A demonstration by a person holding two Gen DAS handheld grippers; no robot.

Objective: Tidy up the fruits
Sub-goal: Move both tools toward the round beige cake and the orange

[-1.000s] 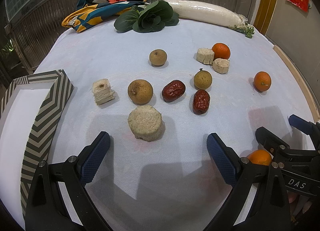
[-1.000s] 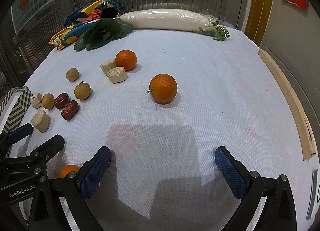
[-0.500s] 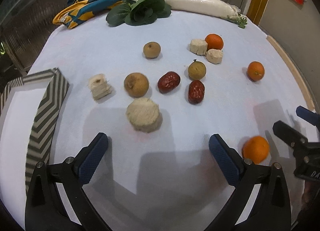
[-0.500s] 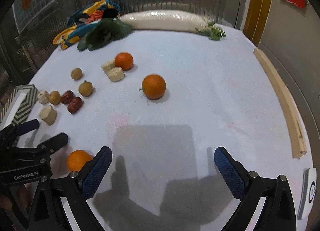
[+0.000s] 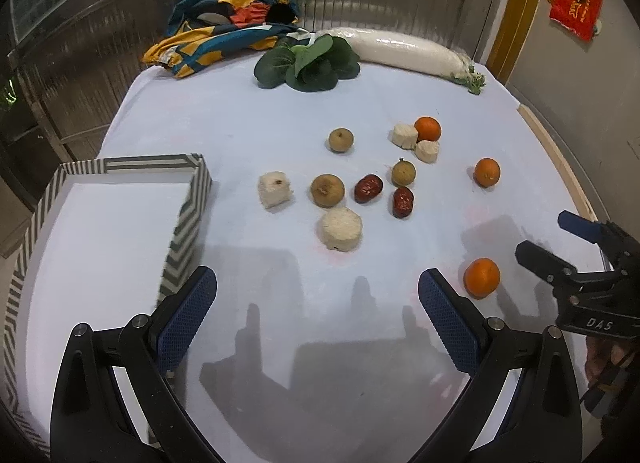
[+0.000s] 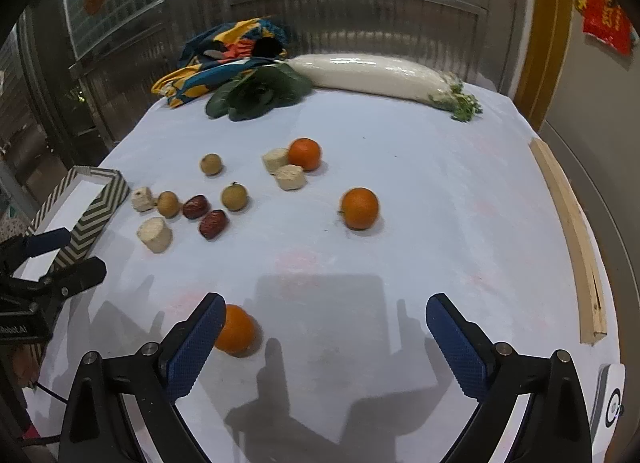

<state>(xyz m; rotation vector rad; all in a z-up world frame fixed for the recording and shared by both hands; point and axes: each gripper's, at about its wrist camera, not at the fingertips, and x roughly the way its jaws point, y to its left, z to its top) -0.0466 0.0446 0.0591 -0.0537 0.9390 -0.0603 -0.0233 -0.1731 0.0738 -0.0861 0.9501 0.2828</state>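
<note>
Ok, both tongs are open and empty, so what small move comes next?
Probably shift the right tongs left and down around the nearest orange. It sits loose on the cloth beside their left finger, not between the two, and the striped box looks empty. The left tongs have nothing close ahead.

The table [image 5: 224, 115] wears a plain pale bluish-white cloth. The box [image 5: 188, 219] has grey-and-white chevron stripes outside and a white inside. Three oranges [image 5: 482, 277] are bright orange, two dates [image 5: 368, 188] dark glossy red, the longans [image 5: 327, 190] dull brown-tan, the cut chunks [image 5: 342, 228] cream. Behind them, the leaves [image 5: 308, 63] are dark green, the radish [image 5: 408, 51] white, the cloth bundle [image 5: 228, 33] teal, yellow and orange. Both grippers have black arms with blue pads [image 5: 186, 323].
</note>
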